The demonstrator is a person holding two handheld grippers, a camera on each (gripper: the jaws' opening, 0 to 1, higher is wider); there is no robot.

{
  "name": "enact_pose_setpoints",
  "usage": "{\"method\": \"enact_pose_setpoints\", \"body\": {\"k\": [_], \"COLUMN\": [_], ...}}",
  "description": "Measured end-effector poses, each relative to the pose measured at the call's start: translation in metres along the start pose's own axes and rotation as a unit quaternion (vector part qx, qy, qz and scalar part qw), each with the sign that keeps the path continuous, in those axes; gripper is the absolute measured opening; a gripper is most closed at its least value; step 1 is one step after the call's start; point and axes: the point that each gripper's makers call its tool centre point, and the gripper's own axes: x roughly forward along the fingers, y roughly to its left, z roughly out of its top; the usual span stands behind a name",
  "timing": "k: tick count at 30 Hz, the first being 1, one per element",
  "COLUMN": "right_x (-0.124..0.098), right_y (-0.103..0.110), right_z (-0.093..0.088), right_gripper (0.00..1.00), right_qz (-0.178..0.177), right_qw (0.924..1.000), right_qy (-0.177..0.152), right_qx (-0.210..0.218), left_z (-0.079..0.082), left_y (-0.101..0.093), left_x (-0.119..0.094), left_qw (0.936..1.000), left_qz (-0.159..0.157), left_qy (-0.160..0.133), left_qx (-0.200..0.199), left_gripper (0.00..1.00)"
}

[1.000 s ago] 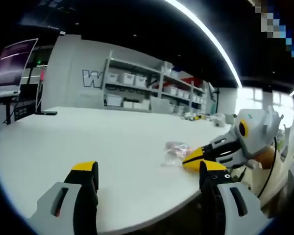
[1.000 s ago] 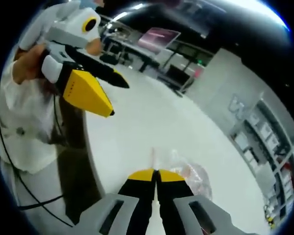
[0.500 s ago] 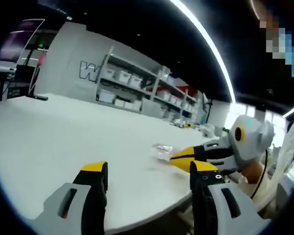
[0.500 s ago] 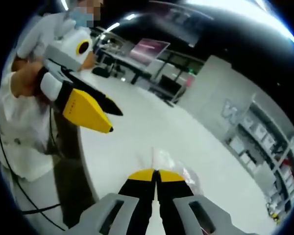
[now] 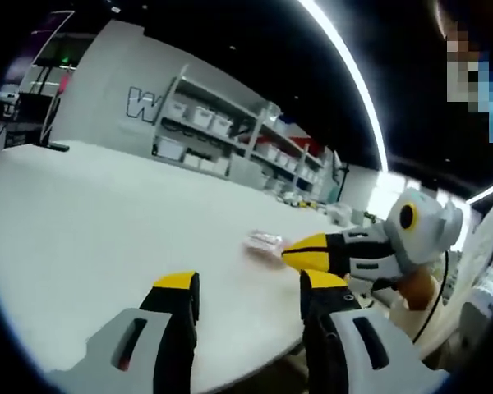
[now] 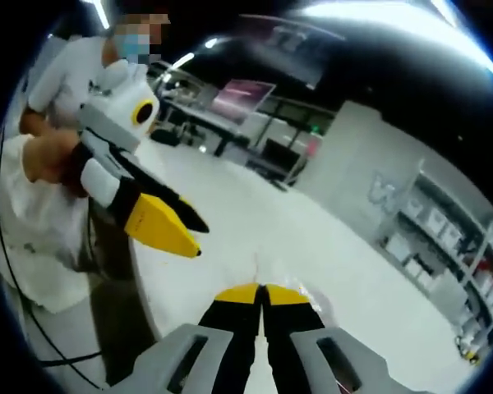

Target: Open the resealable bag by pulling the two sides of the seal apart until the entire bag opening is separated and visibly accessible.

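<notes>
The resealable bag [image 5: 265, 241] is a small pouch of clear, crinkled plastic film with pinkish contents. It lies on the table [image 5: 107, 222] close to the table's near edge, the edge at which the person stands. In the left gripper view it appears as a low, flat shape with its long axis roughly parallel to that edge. In the right gripper view the bag [image 6: 300, 289] shows just past the yellow tips, and a thin strip of film rises from between them. Which way the seal faces cannot be told.

The table has a smooth, matte white top with a rounded near edge.

The right tongs [image 6: 261, 289] are clenched: black jaws with yellow tips meet along a thin line, with the bag's film pinched at the tips. In the left gripper view the right tongs [image 5: 292, 253] reach in from the right, their pointed yellow tip touching the bag.

The left tongs [image 5: 248, 283] are released: two black jaws with yellow caps stand well apart with bare table between them. In the right gripper view the left tongs [image 6: 199, 238] hang above the near edge, gripping nothing.
</notes>
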Motion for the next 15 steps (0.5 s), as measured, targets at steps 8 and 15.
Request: {"method": "enact_pose_setpoints", "body": {"k": [8,15], "right_x": [-0.003,-0.006], "right_y": [0.004,0.003], "right_z": [-0.001,0.000], "right_gripper": [0.00,0.00], "right_qz": [0.003,0.004], "right_qw": [0.9996,0.9985], "right_qy": [-0.024,-0.043], "right_qx": [0.018,0.033], "left_z": [-0.003,-0.002], "left_y": [-0.006,-0.006], "left_x": [0.012,0.029], "left_qw": [0.9949,0.9870], "left_qz": [-0.040,-0.052], "left_qy": [-0.004,0.001], "left_qx": [-0.093,-0.152], "left_gripper": [0.26,0.24]}}
